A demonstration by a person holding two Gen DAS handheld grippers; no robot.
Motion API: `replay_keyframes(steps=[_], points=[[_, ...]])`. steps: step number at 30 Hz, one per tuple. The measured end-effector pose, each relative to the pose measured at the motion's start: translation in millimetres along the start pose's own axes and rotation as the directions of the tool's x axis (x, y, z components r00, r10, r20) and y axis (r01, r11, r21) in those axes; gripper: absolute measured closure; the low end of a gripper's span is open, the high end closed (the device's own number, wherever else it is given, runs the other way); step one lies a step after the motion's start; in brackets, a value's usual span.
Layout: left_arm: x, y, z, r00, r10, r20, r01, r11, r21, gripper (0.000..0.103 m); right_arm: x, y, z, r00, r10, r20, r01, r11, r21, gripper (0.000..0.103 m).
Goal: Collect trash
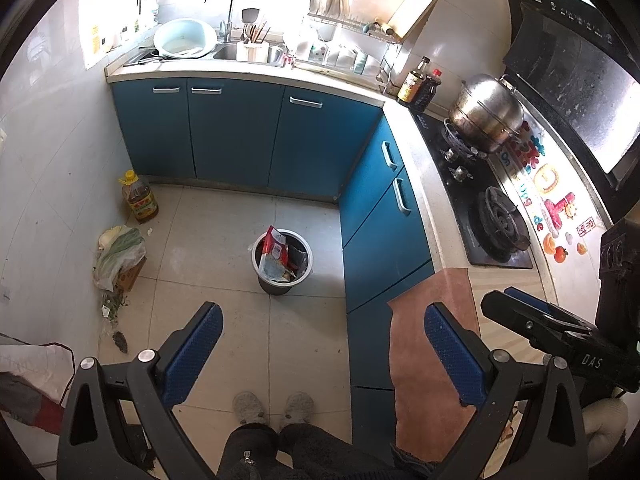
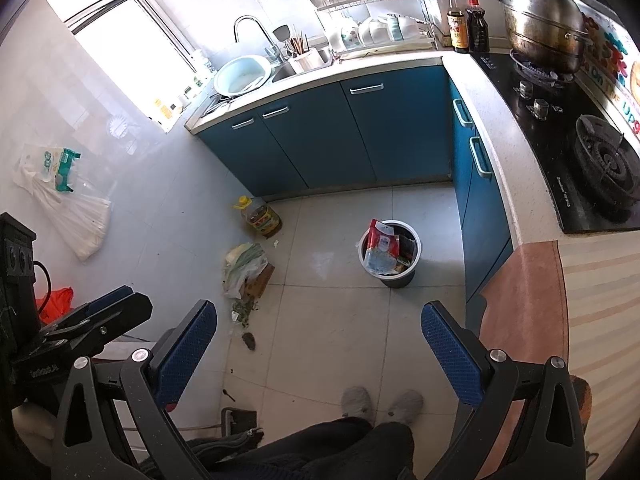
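A small grey trash bin (image 1: 282,261) stands on the tiled floor, stuffed with red and blue wrappers; it also shows in the right wrist view (image 2: 390,254). Green scraps (image 1: 114,304) and a dark clump (image 1: 120,341) lie on the floor at the left; the same scraps (image 2: 243,312) and clump (image 2: 249,341) show in the right wrist view. My left gripper (image 1: 324,354) is open and empty, high above the floor. My right gripper (image 2: 320,354) is open and empty too. Each gripper also shows at the edge of the other's view.
Blue cabinets (image 1: 236,136) run along the back and right, with a sink (image 1: 244,53) and gas hob (image 1: 486,204) on top. An oil jug (image 1: 139,197) and a bagged cabbage on a box (image 1: 118,256) stand by the left wall. My slippered feet (image 1: 274,406) are below.
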State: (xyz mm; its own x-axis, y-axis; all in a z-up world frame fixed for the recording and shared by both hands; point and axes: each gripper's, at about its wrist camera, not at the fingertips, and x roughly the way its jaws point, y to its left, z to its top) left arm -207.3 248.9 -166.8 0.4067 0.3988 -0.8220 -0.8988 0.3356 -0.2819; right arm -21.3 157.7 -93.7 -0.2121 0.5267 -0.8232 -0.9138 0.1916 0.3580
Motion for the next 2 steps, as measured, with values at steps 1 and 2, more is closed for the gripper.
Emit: replay_keyframes(steps=[1,2], points=[[-0.8,1.3,-0.7,1.0,-0.001,0.001,0.001,1.0,0.004,0.0,0.5,-0.6,0.9,1.0,-0.001,-0.001,0.001,1.0,0.001,0.0],[-0.6,1.3,-0.7,1.0,-0.002,-0.001,0.002,1.0,0.006,0.0,0.9,-0.8,1.1,1.0,-0.002,-0.001,0.002,1.0,0.002,0.0]])
